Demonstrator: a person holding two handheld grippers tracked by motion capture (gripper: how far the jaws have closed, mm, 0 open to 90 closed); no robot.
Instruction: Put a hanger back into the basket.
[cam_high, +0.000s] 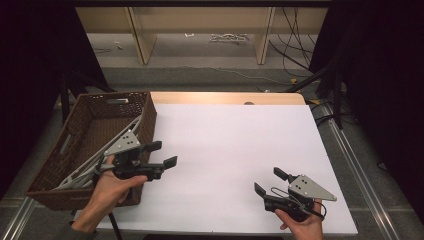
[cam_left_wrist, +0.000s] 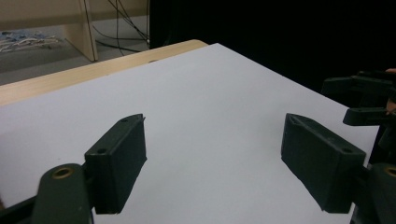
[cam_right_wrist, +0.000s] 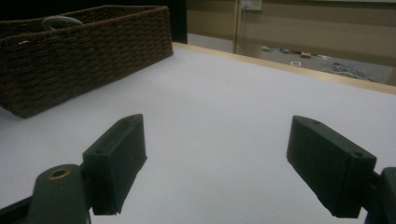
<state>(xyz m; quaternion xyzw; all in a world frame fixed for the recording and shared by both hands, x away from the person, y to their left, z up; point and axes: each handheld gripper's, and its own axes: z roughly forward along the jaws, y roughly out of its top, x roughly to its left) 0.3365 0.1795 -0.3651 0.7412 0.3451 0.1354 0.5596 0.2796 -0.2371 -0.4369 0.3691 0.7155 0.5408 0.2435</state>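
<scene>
Two black two-jaw grippers are held above a white rectangular table sheet (cam_high: 230, 150), each in one hand of a person whose forearms are cut off by the lower edge of the high view. The right gripper (cam_high: 267, 182) is seen near the sheet's front right corner, its jaws spread wide with nothing between them; its grey three-cornered plate and a looped cable are carried on top. The left gripper (cam_high: 164, 154) is held at the sheet's left edge, just beside the dark brown woven wicker basket (cam_high: 55, 170), its jaws likewise parted and empty. Inside the basket, long grey bars are partly hidden by the left hand (cam_high: 112, 187) and gripper, and what they are cannot be made out. From the right gripper view, the basket's woven wall (cam_right_wrist: 84, 60) is shown well apart across bare sheet. Beyond the table, pale wooden shelf legs (cam_high: 140, 35) and loose cables on the floor are dimly seen.
</scene>
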